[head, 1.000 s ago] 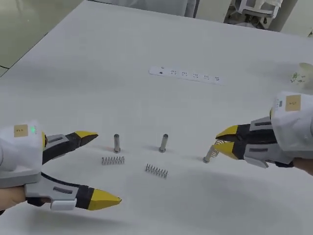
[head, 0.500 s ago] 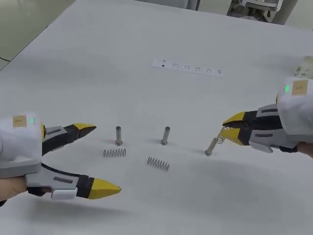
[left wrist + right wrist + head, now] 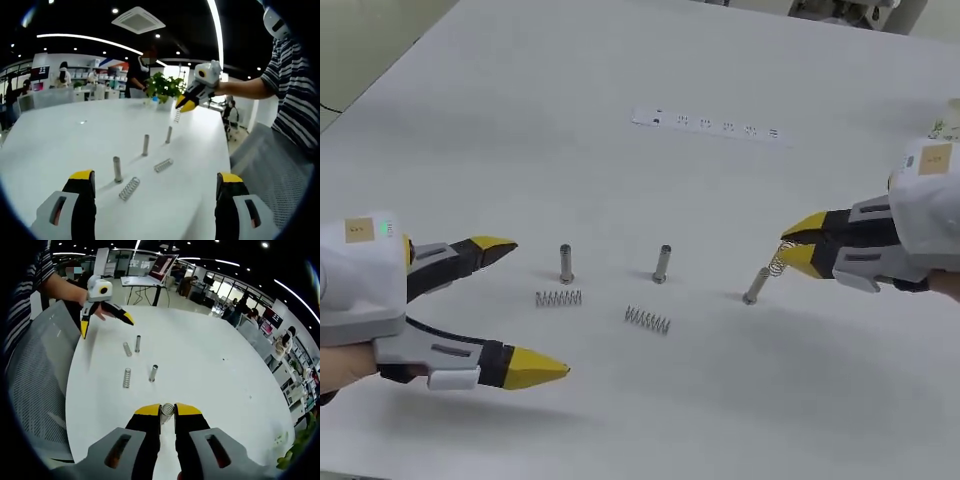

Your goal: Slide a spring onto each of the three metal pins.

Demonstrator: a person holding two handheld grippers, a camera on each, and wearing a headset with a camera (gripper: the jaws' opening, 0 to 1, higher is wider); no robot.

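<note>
Toward the workbench (image 3: 620, 100) front edge, a spring (image 3: 778, 264) is being pinched by the right gripper (image 3: 798, 253) at the tip of a tilted pin (image 3: 756, 286); the left gripper (image 3: 540, 307) is being held wide open, empty.

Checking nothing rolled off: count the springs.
3 springs: one lies by the left pin, one by the middle pin, one is held in the right gripper at the right pin's top.

Head view: above, down on table (image 3: 620, 80); gripper views low, facing across pins (image 3: 662, 263).
</note>
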